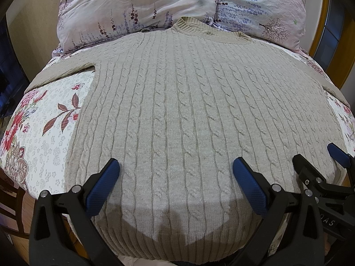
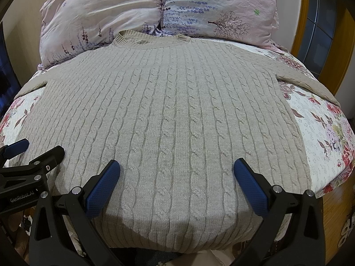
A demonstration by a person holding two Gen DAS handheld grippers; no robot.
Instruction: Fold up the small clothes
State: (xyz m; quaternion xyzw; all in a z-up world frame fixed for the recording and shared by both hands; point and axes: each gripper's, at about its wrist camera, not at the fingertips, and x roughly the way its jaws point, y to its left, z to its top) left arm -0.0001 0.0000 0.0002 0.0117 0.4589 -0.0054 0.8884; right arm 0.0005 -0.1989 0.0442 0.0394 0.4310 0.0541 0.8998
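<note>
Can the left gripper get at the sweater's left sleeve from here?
Probably yes. The left gripper hovers open over the sweater hem, and the left sleeve lies flat on the bedspread, nothing on top or between. The right gripper sits on the other side.

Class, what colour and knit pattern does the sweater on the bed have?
The sweater is beige with vertical cable-knit ribbing, clearest in the right wrist view.

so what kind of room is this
Most likely a bedroom: a sweater lies flat on a bed with a floral sheet, and two pillows sit at its head.
</note>
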